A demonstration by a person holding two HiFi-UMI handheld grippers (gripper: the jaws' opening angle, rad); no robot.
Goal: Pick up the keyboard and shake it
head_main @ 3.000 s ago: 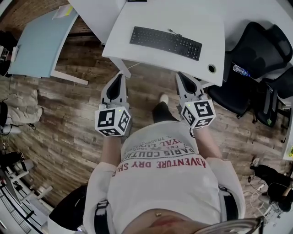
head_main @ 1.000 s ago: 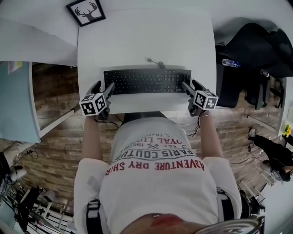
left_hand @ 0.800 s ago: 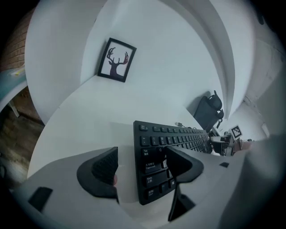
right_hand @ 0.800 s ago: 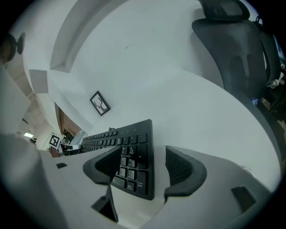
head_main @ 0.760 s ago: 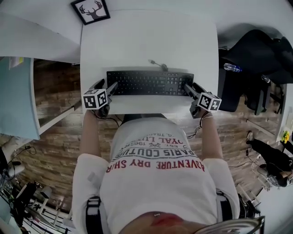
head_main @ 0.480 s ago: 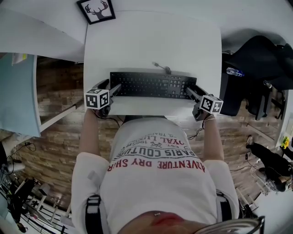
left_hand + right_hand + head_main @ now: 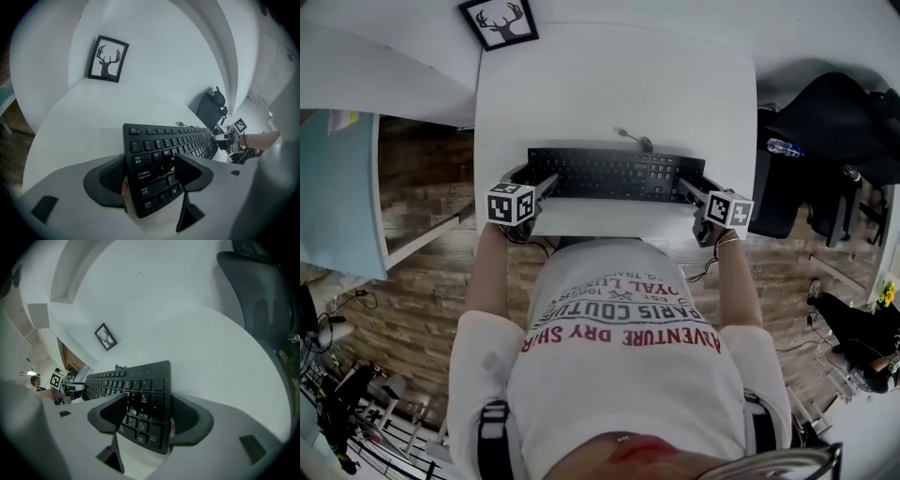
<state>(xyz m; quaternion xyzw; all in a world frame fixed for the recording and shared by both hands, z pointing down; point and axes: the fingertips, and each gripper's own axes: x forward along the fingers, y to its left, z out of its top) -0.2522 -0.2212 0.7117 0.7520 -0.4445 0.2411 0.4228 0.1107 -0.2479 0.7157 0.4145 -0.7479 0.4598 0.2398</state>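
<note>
Gripping keyboard (image 7: 616, 174) by both ends: left gripper (image 7: 546, 182) clamped on Tab-key end, right gripper (image 7: 686, 187) clamped on numpad end. Keyboard at desk (image 7: 609, 84) front edge.

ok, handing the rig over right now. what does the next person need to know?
Left gripper: jaws closed on the keyboard's left end, one on the keys, one against the outer edge.
Right gripper: same on the numpad end.
Keyboard lies across the front of the white desk; its cable trails off the back edge.
Done: both ends gripped. Can't tell if it is off the desk.
Left: lift, then shake.
</note>
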